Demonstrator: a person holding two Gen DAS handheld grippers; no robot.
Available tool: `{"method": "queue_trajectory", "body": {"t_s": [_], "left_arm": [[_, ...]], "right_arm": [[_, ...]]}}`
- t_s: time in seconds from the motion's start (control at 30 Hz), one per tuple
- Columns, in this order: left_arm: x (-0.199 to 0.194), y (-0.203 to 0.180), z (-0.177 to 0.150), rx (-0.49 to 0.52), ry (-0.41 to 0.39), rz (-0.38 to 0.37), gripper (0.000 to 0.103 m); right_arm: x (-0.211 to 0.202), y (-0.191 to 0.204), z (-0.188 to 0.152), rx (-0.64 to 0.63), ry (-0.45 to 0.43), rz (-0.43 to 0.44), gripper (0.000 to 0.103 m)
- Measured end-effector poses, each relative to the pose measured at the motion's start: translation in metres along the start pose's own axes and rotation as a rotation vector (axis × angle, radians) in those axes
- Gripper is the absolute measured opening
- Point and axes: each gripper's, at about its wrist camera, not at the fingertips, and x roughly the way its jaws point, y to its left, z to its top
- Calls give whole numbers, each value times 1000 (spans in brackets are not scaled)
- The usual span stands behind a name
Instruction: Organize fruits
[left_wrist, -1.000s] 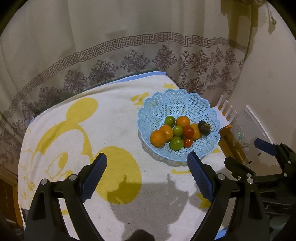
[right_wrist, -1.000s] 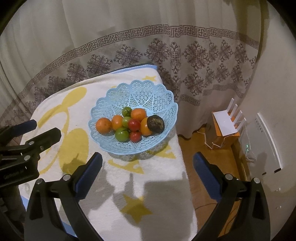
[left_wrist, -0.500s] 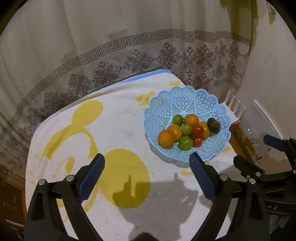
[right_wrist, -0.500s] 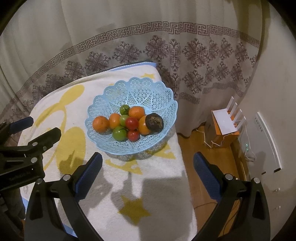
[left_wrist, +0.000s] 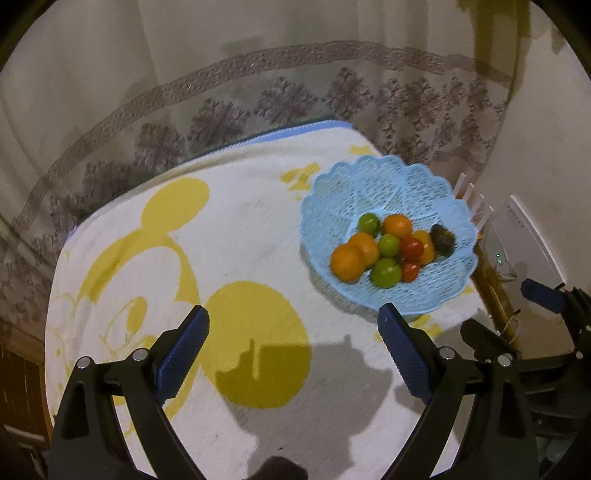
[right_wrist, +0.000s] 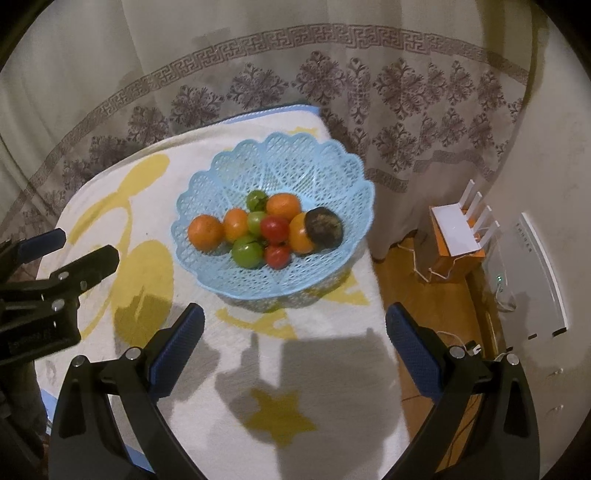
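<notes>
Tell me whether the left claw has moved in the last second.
Yes. The left claw swung left: the blue basket sits farther right in its view.

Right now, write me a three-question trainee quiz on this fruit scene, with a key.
1. True or false: the right gripper is shut on a fruit.
2. Which fruit sits farthest right in the blue basket? A) dark brown fruit B) green fruit C) red fruit
3. Fill in: the basket stands on a white towel with ____ cartoon shapes.

Key: 1 false; 2 A; 3 yellow.
</notes>
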Motion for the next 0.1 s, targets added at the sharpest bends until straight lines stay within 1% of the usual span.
{"method": "queue_trajectory", "body": {"t_s": [0.1], "left_arm": [[9,16,-7,-28,40,12,92]], "right_arm": [[10,16,-5,-18,34,19,100]]}}
